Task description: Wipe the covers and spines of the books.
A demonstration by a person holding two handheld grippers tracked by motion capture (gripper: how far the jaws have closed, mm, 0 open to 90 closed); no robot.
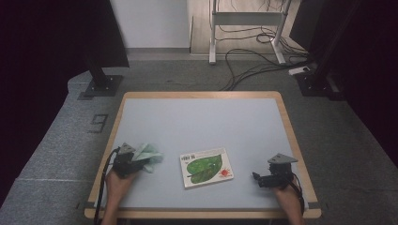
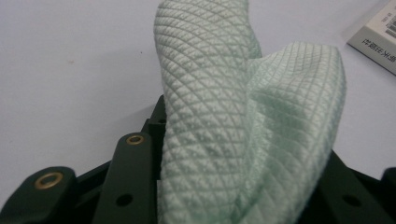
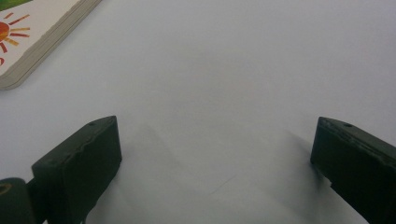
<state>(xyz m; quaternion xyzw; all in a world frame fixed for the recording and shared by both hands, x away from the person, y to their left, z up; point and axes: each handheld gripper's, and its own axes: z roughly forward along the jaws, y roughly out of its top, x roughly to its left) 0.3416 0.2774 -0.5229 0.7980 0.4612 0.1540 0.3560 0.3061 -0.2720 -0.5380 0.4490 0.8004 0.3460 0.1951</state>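
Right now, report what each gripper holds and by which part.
The left gripper is shut on the pale green cloth, bunched between its jaws; the exact part cannot be told. The right gripper is open, holding nothing.

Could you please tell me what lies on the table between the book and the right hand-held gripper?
Nothing: in the high view, bare pale blue tabletop separates the green-leaf picture book from the open right hand-held gripper.

on the table (image 1: 197, 117), a book (image 1: 206, 167) lies between the cloth (image 1: 149, 157) at left and the right tool (image 1: 263, 180)
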